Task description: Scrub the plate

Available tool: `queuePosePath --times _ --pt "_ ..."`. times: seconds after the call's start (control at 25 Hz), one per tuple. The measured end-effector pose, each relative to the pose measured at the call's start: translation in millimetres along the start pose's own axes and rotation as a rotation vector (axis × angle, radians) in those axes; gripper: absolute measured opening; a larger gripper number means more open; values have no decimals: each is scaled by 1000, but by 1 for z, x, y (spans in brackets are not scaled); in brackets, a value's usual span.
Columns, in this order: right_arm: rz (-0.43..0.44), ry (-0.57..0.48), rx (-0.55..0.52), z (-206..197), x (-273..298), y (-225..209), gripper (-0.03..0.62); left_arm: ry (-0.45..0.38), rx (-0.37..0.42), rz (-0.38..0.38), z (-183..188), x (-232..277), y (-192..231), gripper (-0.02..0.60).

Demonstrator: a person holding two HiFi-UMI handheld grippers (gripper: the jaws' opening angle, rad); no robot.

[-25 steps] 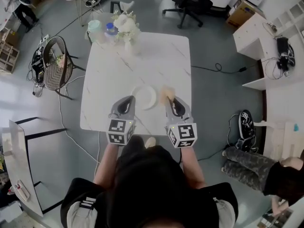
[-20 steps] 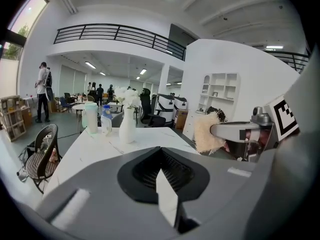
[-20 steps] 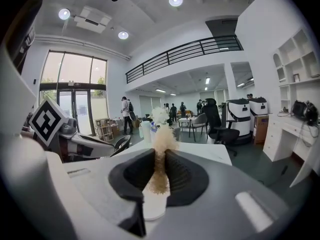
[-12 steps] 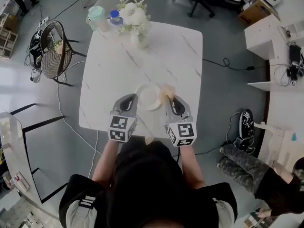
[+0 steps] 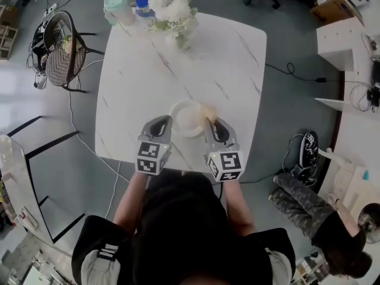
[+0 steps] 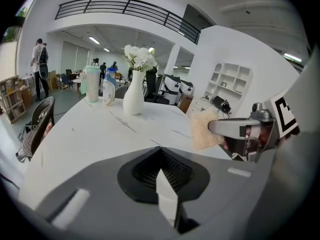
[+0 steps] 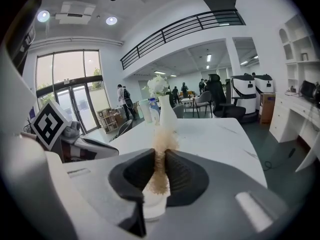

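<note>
A round white plate [image 5: 185,119] lies near the front edge of the white marble table [image 5: 154,76]. My left gripper [image 5: 164,121] is shut, with its tips at the plate's left rim; whether it touches the rim I cannot tell. In the left gripper view the left gripper [image 6: 160,151] has nothing showing beyond its tips. My right gripper [image 5: 212,123] is shut on a tan sponge [image 5: 208,112] at the plate's right rim. The sponge [image 7: 161,144] sticks out between the closed jaws of the right gripper [image 7: 159,156]. The plate is hidden in both gripper views.
A white vase of flowers [image 5: 176,39], a pale green cup [image 5: 117,8] and a bottle [image 5: 141,10] stand at the table's far edge. A wicker chair [image 5: 61,55] is at the far left. A person's legs [image 5: 303,198] are on the floor at right.
The head view has shifted, so the table sits higher and further right in frame. The grippers, plate and sponge keep the same arrangement.
</note>
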State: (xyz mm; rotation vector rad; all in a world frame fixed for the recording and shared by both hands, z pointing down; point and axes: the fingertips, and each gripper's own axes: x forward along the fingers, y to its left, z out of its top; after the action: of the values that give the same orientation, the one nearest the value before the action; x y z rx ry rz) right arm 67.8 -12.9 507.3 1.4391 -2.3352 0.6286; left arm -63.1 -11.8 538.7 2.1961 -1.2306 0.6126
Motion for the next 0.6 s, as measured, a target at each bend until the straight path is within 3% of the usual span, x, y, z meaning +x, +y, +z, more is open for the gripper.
queuePosePath --times 0.6 --pt "-12 68 40 -24 34 -18 58 158 -111 4 -47 37 24 6"
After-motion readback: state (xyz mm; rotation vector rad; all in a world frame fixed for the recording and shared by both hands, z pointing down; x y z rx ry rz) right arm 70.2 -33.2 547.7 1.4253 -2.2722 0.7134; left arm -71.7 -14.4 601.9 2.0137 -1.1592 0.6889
